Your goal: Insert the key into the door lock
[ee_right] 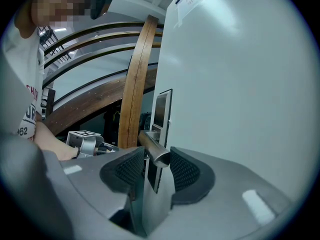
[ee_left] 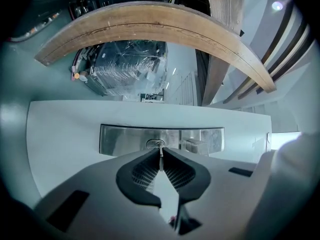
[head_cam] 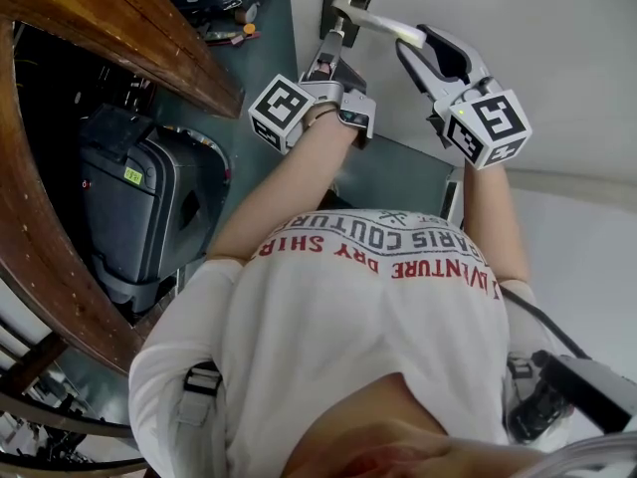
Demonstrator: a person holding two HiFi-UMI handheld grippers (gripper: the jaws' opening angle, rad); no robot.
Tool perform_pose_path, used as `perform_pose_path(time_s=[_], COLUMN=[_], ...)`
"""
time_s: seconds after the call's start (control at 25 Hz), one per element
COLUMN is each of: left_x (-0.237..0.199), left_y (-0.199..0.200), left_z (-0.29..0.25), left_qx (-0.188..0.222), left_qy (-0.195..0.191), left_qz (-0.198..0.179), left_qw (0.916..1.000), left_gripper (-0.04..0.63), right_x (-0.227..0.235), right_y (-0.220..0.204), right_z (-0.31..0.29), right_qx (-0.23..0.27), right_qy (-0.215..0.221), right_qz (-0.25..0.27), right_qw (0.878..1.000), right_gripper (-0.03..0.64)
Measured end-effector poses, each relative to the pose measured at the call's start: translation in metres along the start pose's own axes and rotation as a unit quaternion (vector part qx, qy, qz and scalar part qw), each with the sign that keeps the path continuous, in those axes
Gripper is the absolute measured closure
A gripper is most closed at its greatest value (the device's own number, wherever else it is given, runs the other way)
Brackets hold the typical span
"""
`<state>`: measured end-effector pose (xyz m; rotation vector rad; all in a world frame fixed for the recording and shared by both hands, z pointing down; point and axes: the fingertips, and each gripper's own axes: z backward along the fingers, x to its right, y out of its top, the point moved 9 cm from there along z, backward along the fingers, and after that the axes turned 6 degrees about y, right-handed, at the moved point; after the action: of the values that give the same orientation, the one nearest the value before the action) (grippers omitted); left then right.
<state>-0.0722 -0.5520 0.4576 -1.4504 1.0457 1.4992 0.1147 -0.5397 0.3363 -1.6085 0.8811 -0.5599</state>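
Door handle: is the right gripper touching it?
Touching. The right gripper view shows the end of the door handle sitting between the jaws of the right gripper, with both pads pressed against it.

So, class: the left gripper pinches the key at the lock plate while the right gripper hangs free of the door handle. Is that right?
Not quite. The right gripper does not hang free: the right gripper view shows its fingers closed on the door handle. The left gripper does pinch the key at the lock plate.
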Motion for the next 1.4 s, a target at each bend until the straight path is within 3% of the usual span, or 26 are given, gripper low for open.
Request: perform_pose_path(time_s=[0.32,0.72,0.88,0.96,1.08,1.16,1.24,1.28,1.32,1.4], left_x=[0.0,0.001,-0.004,-0.007,-0.006,0.005,0.03,0.045,0.059,0.08], left_y=[0.003,0.004,0.006,0.012,0.023,0.028,0.026,0.021,0.013,-0.01], left_z=[-0.008,-0.019,-0.025,-0.026,-0.012,0.009,0.039,0.058,0.079,0.126], left_qx=[0.0,-0.005,-0.027,-0.05,-0.083,-0.107,-0.141,-0.162,-0.186,-0.234], left_qy=[0.001,-0.016,-0.036,-0.034,-0.011,-0.002,-0.015,-0.023,-0.026,-0.027], left_qz=[-0.03,-0.016,-0.016,-0.047,-0.133,-0.197,-0.276,-0.33,-0.392,-0.513], left_qw=[0.9995,0.9997,0.9989,0.997,0.9876,0.9746,0.9506,0.9298,0.9009,0.8254], left_gripper=[0.574,0.572,0.572,0.541,0.523,0.523,0.523,0.523,0.524,0.525], right_x=[0.001,-0.002,0.0,0.002,0.003,-0.007,-0.033,-0.051,-0.071,-0.116], right_y=[-0.003,0.0,-0.002,-0.003,-0.005,-0.003,0.004,0.008,0.009,0.004], right_z=[0.0,0.001,-0.001,-0.001,0.01,0.022,0.038,0.048,0.06,0.085], right_qx=[0.001,0.0,-0.002,-0.004,-0.005,-0.013,-0.017,-0.014,-0.009,-0.005], right_qy=[-0.003,-0.004,-0.007,-0.013,-0.044,-0.049,-0.027,-0.013,0.001,0.029], right_qz=[-0.003,-0.002,-0.004,-0.008,-0.005,-0.001,-0.002,-0.004,-0.008,-0.017], right_qw=[1.0,1.0,1.0,1.0,0.999,0.999,0.999,1.0,1.0,0.999], right_gripper=[0.465,0.465,0.463,0.462,0.462,0.463,0.466,0.507,0.543,0.596])
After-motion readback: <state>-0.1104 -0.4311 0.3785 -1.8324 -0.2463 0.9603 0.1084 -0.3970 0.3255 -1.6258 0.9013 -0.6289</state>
